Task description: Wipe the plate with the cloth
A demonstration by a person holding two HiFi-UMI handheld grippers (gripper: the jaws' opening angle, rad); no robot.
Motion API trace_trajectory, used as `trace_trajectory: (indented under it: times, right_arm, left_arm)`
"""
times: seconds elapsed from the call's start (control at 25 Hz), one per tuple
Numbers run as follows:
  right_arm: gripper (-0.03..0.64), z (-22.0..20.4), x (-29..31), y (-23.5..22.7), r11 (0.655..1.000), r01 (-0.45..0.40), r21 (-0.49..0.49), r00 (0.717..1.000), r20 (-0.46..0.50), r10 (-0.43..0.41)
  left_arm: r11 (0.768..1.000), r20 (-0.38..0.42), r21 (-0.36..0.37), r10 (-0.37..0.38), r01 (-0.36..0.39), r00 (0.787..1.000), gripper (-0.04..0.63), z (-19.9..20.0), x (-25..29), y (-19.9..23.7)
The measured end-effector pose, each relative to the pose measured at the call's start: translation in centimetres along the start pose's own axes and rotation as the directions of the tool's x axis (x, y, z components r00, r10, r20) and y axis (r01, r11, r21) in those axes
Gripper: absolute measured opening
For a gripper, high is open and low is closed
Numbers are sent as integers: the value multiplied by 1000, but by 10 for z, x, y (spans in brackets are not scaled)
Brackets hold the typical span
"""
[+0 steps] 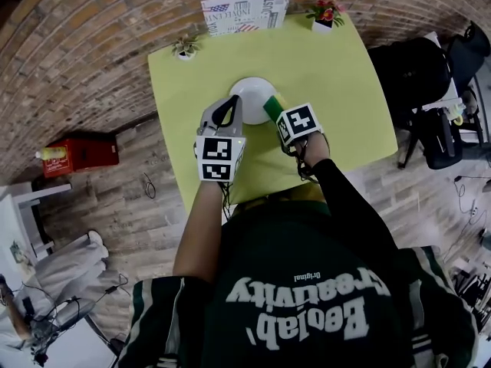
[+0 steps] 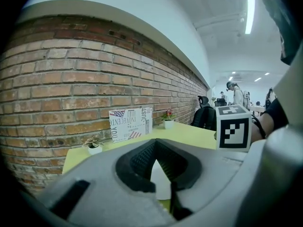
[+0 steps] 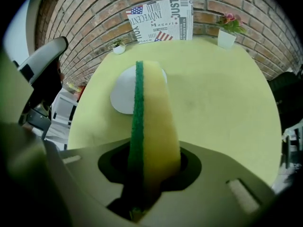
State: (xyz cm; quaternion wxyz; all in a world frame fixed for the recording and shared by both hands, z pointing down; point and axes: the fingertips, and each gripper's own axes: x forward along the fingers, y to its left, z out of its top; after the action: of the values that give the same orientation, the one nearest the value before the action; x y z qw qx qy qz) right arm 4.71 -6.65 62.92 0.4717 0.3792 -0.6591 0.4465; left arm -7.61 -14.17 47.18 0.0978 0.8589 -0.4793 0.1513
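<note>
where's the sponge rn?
Head view, centre: the sponge is clamped in the right gripper, at the right edge of the white plate on the yellow-green table.

You have a yellow-green tabletop (image 1: 345, 106) carrying a white plate (image 1: 253, 92) near its middle, with a printed card (image 1: 244, 14), a small green plant (image 1: 185, 49) and a pot of pink flowers (image 1: 324, 14) along its far edge.

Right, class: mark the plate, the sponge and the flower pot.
plate (image 1: 252, 94), head view, bare white middle.
sponge (image 3: 158, 122), right gripper view, yellow face.
flower pot (image 3: 226, 39), right gripper view, white pot wall.
</note>
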Motion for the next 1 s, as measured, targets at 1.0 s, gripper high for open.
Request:
trace_trajectory:
  times: [1.0]
  right_arm:
    - [137, 7, 4, 49, 991, -37, -132, 998, 54, 44]
  left_arm:
    - [998, -3, -5, 55, -55, 999, 5, -11, -34, 10]
